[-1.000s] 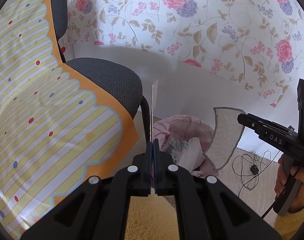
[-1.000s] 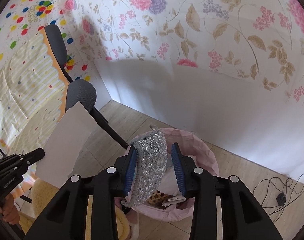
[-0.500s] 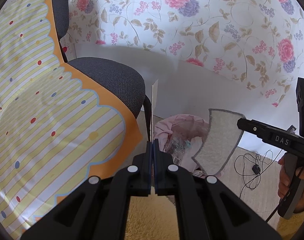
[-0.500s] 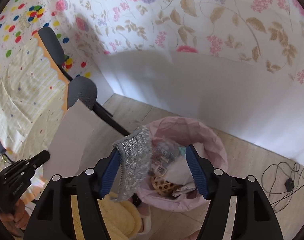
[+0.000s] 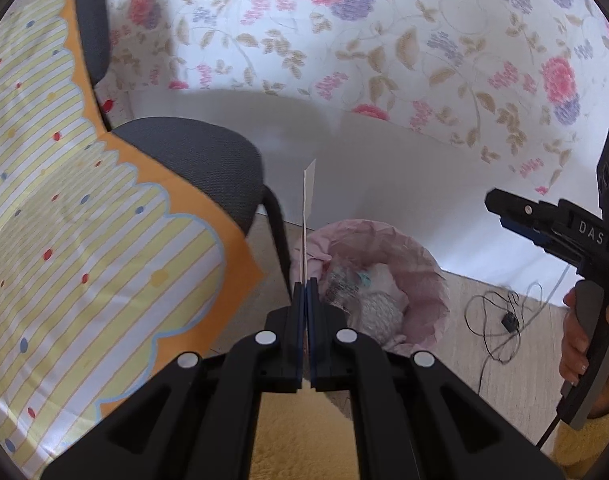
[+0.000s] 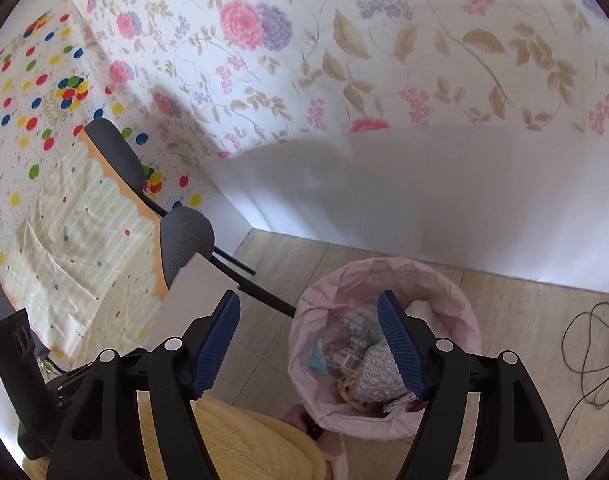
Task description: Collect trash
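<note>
A pink-lined bin (image 6: 384, 344), lower centre of the right view, holds the grey cloth (image 6: 374, 376) among wrappers, below the right gripper (image 6: 310, 344), whose jaws are spread and empty. The left gripper (image 5: 305, 296) pinches a white card (image 5: 307, 216) edge-on, left of the bin; judging by this, the card goes in next, needing a rightward carry over the rim before release.

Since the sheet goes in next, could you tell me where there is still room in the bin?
The bin has bare liner along its far wall and right side. Its near middle is crowded: grey cloth and wrappers. The right claw hangs open above; the left claw pinches the sheet.
</note>
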The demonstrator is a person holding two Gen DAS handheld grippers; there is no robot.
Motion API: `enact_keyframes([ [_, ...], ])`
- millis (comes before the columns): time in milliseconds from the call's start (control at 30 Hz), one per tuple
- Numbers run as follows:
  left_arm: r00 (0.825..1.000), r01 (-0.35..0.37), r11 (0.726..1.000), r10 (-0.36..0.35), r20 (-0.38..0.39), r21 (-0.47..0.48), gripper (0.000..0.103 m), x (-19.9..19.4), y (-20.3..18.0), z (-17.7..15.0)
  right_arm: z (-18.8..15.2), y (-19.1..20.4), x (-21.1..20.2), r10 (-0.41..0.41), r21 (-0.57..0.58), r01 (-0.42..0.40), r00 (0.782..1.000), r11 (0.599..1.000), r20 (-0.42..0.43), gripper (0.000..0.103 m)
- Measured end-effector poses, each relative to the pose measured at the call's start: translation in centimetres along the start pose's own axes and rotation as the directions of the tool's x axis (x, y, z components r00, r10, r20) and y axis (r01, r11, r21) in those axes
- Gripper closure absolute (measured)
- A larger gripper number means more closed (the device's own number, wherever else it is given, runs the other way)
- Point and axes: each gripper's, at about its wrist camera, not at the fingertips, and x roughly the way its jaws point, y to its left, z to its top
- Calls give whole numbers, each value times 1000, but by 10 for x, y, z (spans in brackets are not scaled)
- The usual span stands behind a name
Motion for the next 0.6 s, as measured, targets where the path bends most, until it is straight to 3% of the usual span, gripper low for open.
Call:
enact_keyframes([
  [233, 992, 123, 985, -119, -34, 121, 103, 12, -44, 21, 8, -2, -19, -43, -57, 46, 997, 997, 58, 31],
  [467, 971, 229, 964, -216, -105, 136, 103, 46, -73, 32, 9, -4, -44, -93, -117, 109, 986, 987, 141, 31],
  [500, 970, 232, 963, -218, -106, 140, 102, 50, -76, 32, 9, -4, -45, -95, -121, 113, 985, 986, 145, 31],
  [567, 972, 221, 965, -206, -110, 145, 89, 55, -79, 31, 10, -6, -46, -97, -126, 116, 984, 985, 147, 30],
  [600, 975, 210, 967, -196, -108, 144, 76, 57, -79, 30, 9, -6, -47, -98, -124, 116, 984, 985, 146, 30],
])
